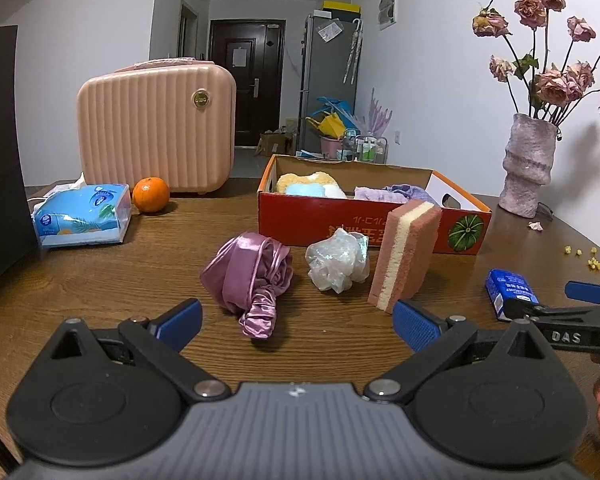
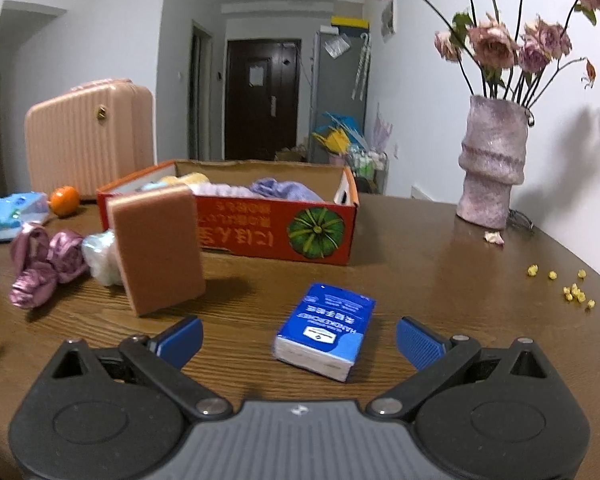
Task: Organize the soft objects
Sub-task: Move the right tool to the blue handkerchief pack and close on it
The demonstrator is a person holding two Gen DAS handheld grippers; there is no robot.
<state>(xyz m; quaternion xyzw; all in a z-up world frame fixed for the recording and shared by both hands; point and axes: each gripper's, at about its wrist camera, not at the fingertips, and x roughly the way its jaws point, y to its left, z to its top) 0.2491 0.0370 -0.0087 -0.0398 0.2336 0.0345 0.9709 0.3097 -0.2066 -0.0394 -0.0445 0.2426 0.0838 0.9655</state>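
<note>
A red cardboard box (image 1: 320, 220) (image 2: 260, 224) holds soft cloths and sponges. In front of it on the wooden table lie a purple satin bonnet (image 1: 252, 280) (image 2: 40, 268), a crumpled clear plastic cap (image 1: 338, 260) (image 2: 100, 258) and an upright pink-and-cream sponge (image 1: 406, 256) (image 2: 156, 248). A blue tissue pack (image 2: 326, 330) (image 1: 508, 292) lies just ahead of my right gripper (image 2: 300, 340), which is open and empty. My left gripper (image 1: 298, 326) is open and empty, just short of the bonnet.
A pink suitcase (image 1: 156, 128), an orange (image 1: 151, 195) and a blue tissue box (image 1: 84, 216) stand at the left. A pink vase (image 2: 492, 164) of dried roses stands at the right, with yellow crumbs (image 2: 572, 292) nearby. A dark object (image 1: 0, 160) blocks the far left.
</note>
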